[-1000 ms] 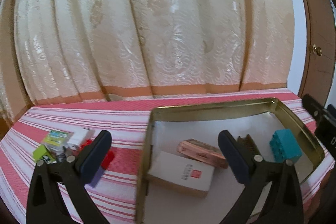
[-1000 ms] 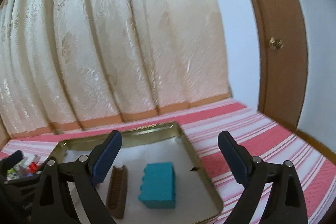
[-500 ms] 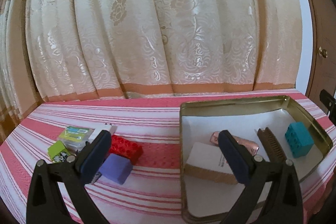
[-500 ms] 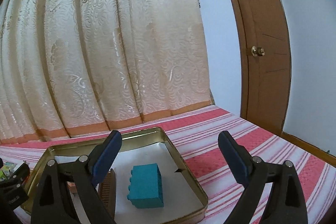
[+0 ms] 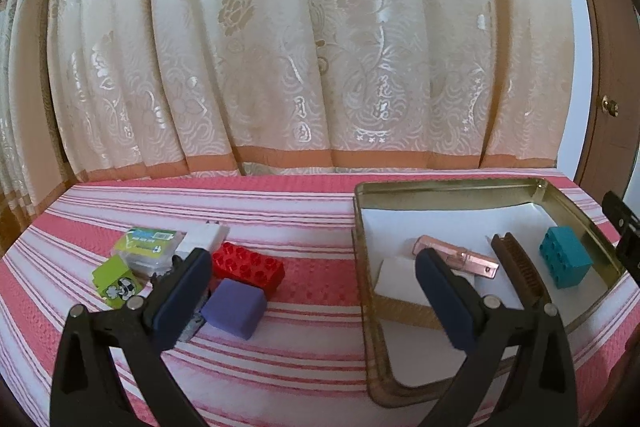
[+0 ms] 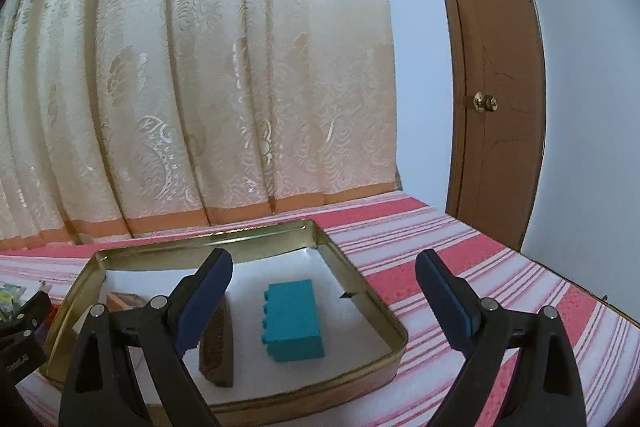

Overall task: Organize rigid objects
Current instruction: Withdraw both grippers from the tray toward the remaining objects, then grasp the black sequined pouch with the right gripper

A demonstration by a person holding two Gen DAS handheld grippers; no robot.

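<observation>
Four items already in tin (image 5: 448,189); left gripper (image 5: 312,291) and right gripper (image 6: 323,301) spread wide, empty; next, purple block (image 5: 234,307).

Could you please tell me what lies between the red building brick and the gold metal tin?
Nothing: in the left wrist view, only bare pink-striped cloth separates the red building brick from the gold metal tin.

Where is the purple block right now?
In the left wrist view, the purple block lies on the striped cloth, touching the red brick behind it, left of the gold tin tray.
</observation>
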